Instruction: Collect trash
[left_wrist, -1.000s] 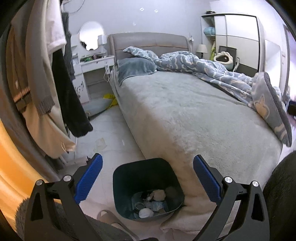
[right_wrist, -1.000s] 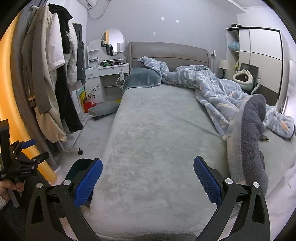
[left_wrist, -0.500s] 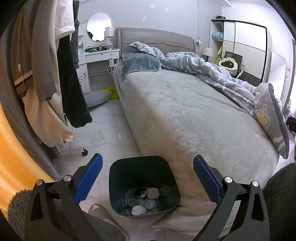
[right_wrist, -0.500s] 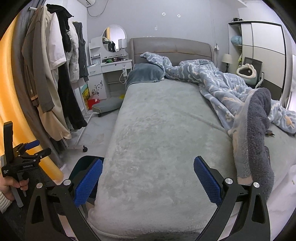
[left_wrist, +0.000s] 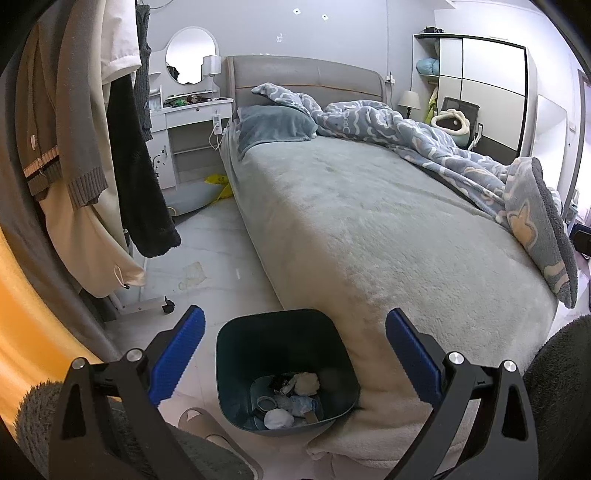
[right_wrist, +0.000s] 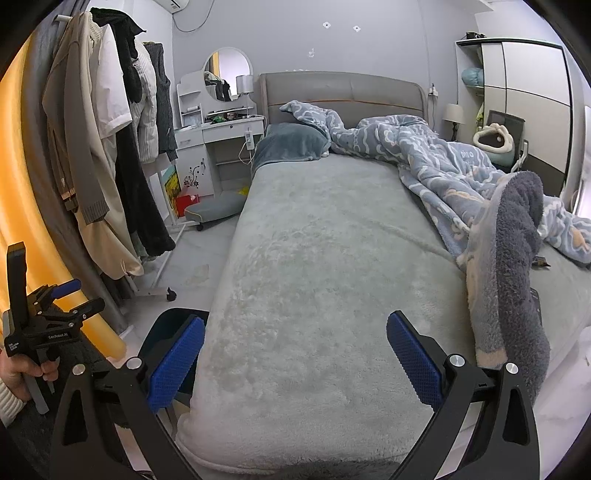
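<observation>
Shift: left gripper (left_wrist: 294, 354) has tilted upward; trash bin (left_wrist: 236, 373) sits lower centre, jaws wide, empty.
Right gripper (right_wrist: 295, 356): level over bed (right_wrist: 314, 280), jaws wide, empty.

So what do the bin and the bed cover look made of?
Bin: dark teal, smooth, rigid walls with a slight sheen, probably moulded plastic. Bed cover: pale grey-green, fuzzy matte nap with brushed patches, likely plush fleece; the exact fibre can't be told.
</observation>
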